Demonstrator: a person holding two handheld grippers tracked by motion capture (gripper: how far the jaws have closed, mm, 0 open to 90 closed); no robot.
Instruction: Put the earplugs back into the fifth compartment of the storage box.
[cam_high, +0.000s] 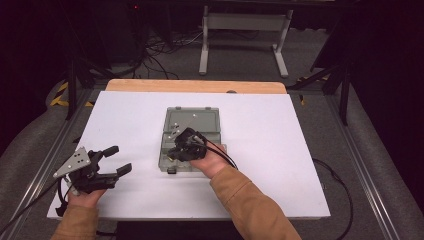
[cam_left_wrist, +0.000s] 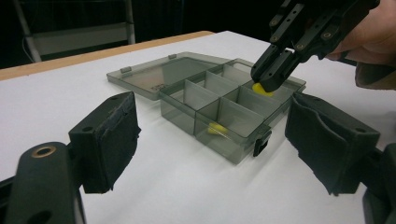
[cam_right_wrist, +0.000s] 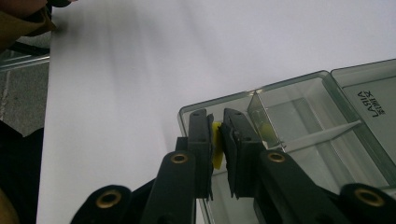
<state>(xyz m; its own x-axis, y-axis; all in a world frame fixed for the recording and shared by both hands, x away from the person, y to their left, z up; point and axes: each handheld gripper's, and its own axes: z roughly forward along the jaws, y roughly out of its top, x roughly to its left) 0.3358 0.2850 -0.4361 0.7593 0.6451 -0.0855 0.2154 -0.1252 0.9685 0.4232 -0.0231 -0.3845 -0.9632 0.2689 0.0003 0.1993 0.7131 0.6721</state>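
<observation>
A smoky clear compartment box lies open mid-table, its lid flat behind it. My right gripper hangs over the box's near-left part, shut on a small yellow piece. In the left gripper view that gripper points down into a compartment on the box's right side, with the yellow piece at its tips. A second yellow piece lies in a near compartment. My left gripper rests at the table's left, open with nothing between its pads.
The white table top has a wooden strip along its far edge. Beyond it are a metal stand and cables on the floor. A black latch sticks out of the box's front.
</observation>
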